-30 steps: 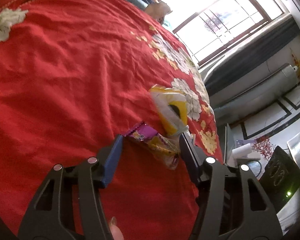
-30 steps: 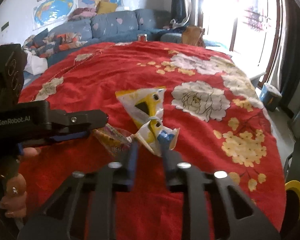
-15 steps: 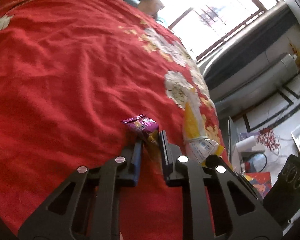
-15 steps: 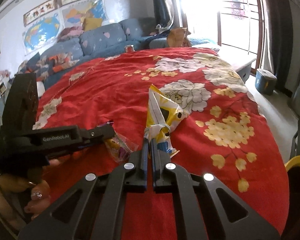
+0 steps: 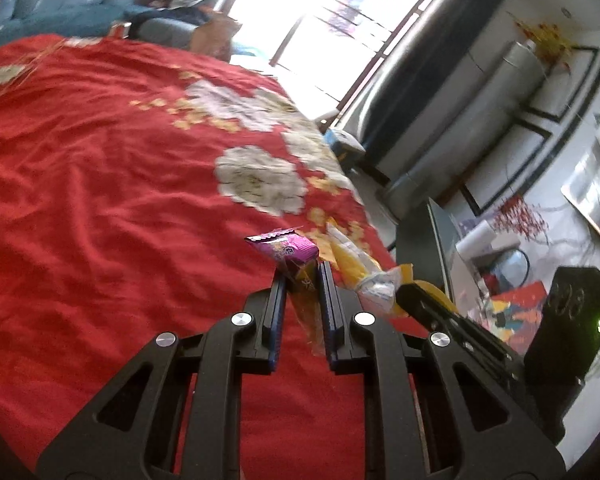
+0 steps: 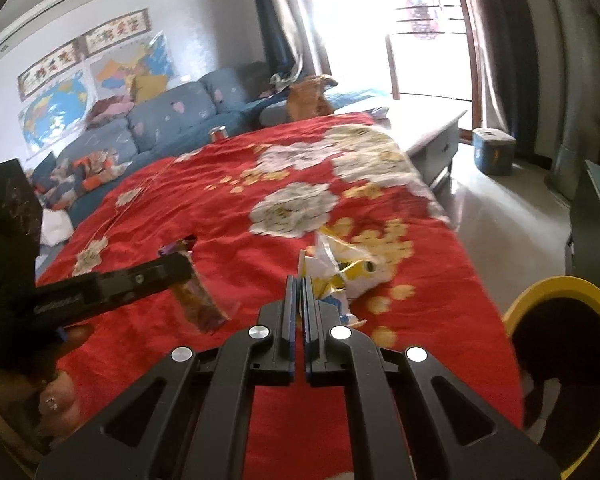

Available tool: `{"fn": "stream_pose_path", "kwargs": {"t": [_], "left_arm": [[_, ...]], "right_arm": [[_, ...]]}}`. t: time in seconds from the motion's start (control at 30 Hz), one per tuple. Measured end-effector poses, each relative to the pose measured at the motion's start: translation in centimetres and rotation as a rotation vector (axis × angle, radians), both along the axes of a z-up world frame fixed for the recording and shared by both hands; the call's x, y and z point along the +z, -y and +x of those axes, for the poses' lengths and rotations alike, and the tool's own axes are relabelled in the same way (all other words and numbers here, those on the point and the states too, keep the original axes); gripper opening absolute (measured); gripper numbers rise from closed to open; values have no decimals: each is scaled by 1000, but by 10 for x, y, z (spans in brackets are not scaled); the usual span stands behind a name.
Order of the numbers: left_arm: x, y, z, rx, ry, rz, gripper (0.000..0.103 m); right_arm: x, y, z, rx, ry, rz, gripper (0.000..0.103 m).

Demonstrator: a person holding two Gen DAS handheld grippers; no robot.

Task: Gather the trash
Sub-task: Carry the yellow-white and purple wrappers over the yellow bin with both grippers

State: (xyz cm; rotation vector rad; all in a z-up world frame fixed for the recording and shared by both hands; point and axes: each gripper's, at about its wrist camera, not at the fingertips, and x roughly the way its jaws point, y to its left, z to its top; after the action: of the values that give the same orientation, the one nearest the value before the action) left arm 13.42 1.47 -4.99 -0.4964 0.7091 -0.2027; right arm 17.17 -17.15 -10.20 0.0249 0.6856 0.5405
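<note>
My left gripper [image 5: 302,270] is shut on a purple and yellow snack wrapper [image 5: 286,250], lifted clear of the red flowered cloth [image 5: 100,200]; in the right wrist view the same wrapper [image 6: 198,298] hangs from the left gripper [image 6: 180,268]. My right gripper [image 6: 299,280] is shut on a yellow and white crumpled packet [image 6: 340,268], also raised off the cloth. That packet [image 5: 360,268] shows just right of the left gripper's fingers. A yellow-rimmed bin [image 6: 560,344] with a dark inside stands at the lower right, beyond the cloth's edge.
The red cloth [image 6: 220,208] covers a wide flat surface. A blue sofa [image 6: 160,120] runs behind it, a bright window [image 6: 420,20] beyond. A small blue box [image 6: 494,152] sits on the floor. A hand [image 6: 56,396] holds the left gripper. Clutter lies on the floor [image 5: 500,264] to the right.
Both grippers closed on their wrappers and lifted them off the cloth. Both views have rolled and swung to the right, bringing the yellow bin into the right wrist view.
</note>
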Motion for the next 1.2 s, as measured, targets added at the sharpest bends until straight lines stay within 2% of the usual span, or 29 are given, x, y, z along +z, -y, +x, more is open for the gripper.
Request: {"fn": "stream_pose_path", "kwargs": {"t": [0.6, 1.2], "left_arm": [[18, 76, -5, -175, 48, 78, 11], [22, 161, 0, -367, 84, 149, 11]], "right_arm": [[12, 92, -8, -182, 23, 12, 3], [10, 171, -25, -347, 15, -1, 3]]}}
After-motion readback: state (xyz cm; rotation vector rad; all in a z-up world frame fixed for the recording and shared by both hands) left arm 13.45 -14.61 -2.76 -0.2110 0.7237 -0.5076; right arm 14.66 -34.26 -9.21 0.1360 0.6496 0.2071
